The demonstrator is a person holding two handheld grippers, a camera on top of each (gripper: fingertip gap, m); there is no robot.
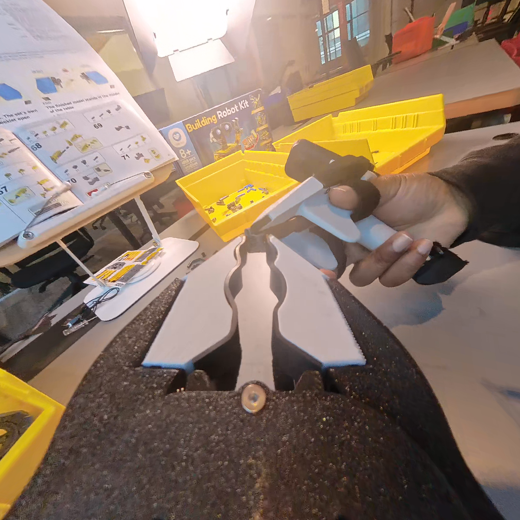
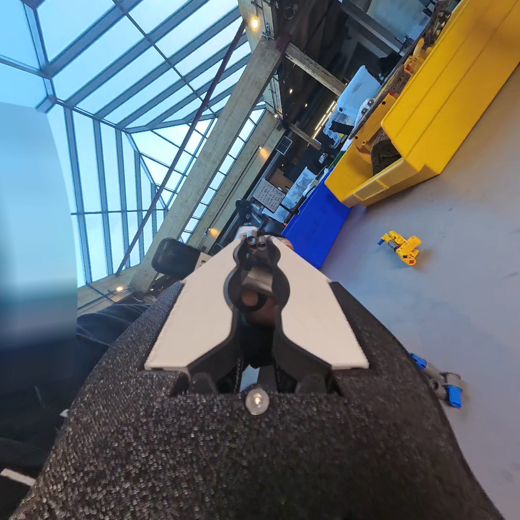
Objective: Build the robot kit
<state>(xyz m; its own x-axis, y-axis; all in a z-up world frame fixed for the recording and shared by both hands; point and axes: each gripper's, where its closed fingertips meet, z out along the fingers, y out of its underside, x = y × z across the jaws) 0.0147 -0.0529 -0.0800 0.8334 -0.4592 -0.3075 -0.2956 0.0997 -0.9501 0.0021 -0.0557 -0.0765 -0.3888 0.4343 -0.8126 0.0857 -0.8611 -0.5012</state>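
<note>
In the left wrist view my left gripper (image 1: 256, 239) has its white fingers closed onto a small dark piece (image 1: 254, 244) above the grey table (image 1: 450, 351). My right gripper (image 1: 253, 228), held by a hand (image 1: 408, 213), comes in from the right, and its tips meet the same spot. In the right wrist view, tilted towards the glass roof, my right gripper (image 2: 257, 239) is shut on a small dark grey piece with round holes (image 2: 256, 244). The left gripper's white body and a thumb show through the gap behind it. Whether both hold one piece or two joined ones I cannot tell.
A yellow bin with small parts (image 1: 197, 194) stands ahead, with more yellow bins (image 1: 394, 135) and a kit box (image 1: 225, 132) behind. An open booklet on a stand (image 1: 70, 146) is at left. A small yellow assembly (image 2: 402, 247), blue pieces (image 2: 453, 395) and a blue bin (image 2: 315, 233) are on the table. My left and right fingertips are right by each other.
</note>
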